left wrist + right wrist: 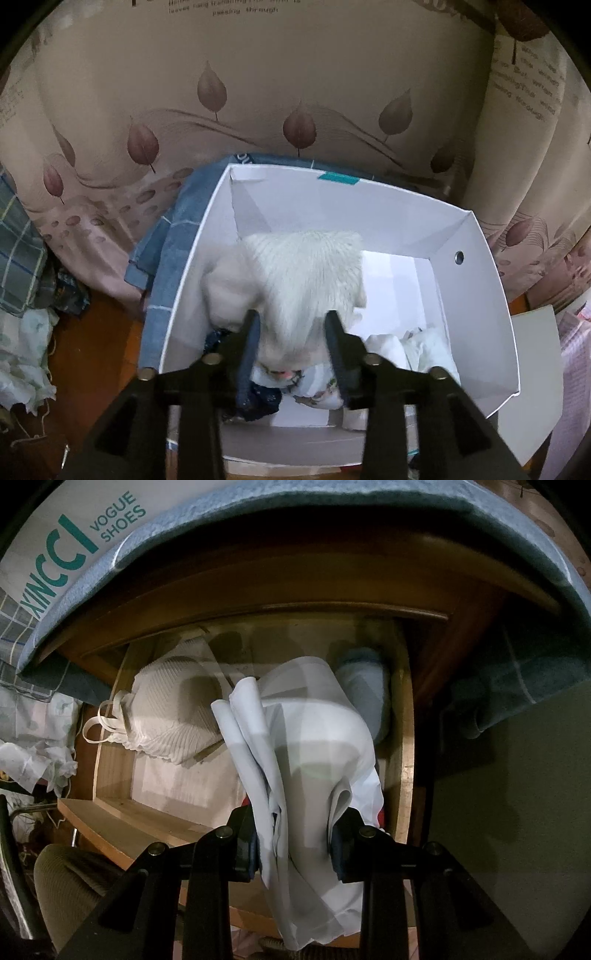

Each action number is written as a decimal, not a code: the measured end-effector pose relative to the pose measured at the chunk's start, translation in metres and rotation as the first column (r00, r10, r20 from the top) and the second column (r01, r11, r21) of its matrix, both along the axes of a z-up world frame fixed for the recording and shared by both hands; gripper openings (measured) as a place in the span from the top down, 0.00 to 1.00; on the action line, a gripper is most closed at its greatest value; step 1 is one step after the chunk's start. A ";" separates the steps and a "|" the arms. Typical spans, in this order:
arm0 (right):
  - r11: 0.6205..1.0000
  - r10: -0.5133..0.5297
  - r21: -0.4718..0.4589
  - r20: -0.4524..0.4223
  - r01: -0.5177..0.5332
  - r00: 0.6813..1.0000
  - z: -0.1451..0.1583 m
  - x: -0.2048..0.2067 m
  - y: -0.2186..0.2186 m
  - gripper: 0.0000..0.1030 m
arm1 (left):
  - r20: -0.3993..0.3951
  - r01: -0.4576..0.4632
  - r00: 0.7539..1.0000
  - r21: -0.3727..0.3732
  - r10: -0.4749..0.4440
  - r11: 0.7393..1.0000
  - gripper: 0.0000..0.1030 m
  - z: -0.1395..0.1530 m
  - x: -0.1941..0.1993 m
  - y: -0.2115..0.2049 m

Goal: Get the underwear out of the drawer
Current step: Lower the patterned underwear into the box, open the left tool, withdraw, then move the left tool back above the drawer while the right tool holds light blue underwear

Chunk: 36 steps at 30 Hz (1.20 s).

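Your right gripper [295, 845] is squeezed tight on a pale blue-white piece of underwear [306, 746]. The cloth hangs between the two fingers [245, 849] and bunches up right where they pinch it. Its long side runs away from you, from the fingers up toward the back of the wooden drawer [404, 738]. The far end looks like it is still over the drawer, so I think the move to make is up and out, along that long side, until the cloth clears the front edge.

More clothes lie in the drawer. A white ribbed piece with thin straps [166, 709] sits to the left of the cloth you hold, near it but not in your fingers. A light blue rolled piece [365, 686] sits at the back right, partly behind your cloth. Take care that it does not get dragged along.

Your left gripper [291, 332] is over the white shoe box [476, 280] on top. Its fingers stand partly apart, with a fluffy cream ribbed piece [299, 273] between them. The picture is blurry there, and the pads do not look pressed on it, so I think this piece is let go and dropping into the box. Other small clothes [417, 347] already lie in the near corner of the box.

The right hand is the one nearer the drawer, so that hand should bring the next piece over to the box
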State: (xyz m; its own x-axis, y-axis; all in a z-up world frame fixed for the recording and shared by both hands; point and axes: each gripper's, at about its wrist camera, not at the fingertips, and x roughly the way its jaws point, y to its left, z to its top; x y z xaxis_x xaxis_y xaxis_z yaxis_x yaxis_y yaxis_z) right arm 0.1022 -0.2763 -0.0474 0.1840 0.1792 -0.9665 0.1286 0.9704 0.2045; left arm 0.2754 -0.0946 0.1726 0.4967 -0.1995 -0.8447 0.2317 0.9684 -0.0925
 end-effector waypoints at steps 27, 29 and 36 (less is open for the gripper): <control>1.000 0.011 -0.020 -0.009 -0.012 1.000 -0.002 0.001 0.002 0.73 | 0.137 -0.092 0.987 0.083 0.080 0.992 0.43 -0.024 -0.148 0.094; 1.000 0.016 -0.027 -0.008 -0.016 1.000 -0.002 0.001 0.004 0.73 | 0.099 -0.091 0.992 0.099 0.081 0.991 0.43 -0.050 -0.161 0.099; 0.998 0.024 -0.058 -0.006 -0.024 1.000 -0.002 0.000 0.006 0.73 | 0.056 -0.106 0.993 0.133 0.099 0.985 0.43 -0.123 -0.190 0.108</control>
State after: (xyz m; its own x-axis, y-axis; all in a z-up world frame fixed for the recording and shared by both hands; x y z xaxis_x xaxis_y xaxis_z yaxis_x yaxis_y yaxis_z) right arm 0.1025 -0.2708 -0.0489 0.1751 0.1268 -0.9764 0.1060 0.9835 0.1468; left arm 0.0854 0.0132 0.0501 0.5502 -0.0311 -0.8345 0.1317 0.9900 0.0500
